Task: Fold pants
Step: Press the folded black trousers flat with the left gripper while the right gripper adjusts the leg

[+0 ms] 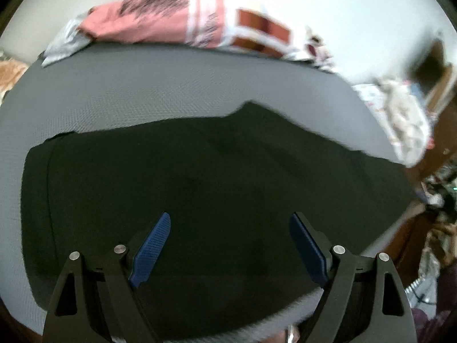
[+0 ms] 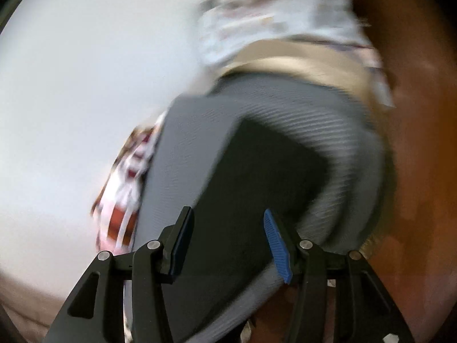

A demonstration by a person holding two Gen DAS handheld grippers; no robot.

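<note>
The dark pants (image 1: 205, 183) lie flat across a grey surface (image 1: 171, 91), filling the middle of the left wrist view. My left gripper (image 1: 230, 223) is open and empty, with its blue pads (image 1: 150, 251) spread wide above the near part of the pants. In the blurred right wrist view the pants (image 2: 257, 177) run away from me over the grey surface (image 2: 357, 165). My right gripper (image 2: 227, 220) is open and empty above the near end of the pants.
A pile of pink, red and white clothes (image 1: 182, 20) lies at the far edge of the grey surface. A floral cloth (image 1: 400, 114) hangs at the right. More patterned cloth (image 2: 271, 23) and a red-white garment (image 2: 125, 200) border the surface. Brown furniture (image 2: 414, 143) stands at right.
</note>
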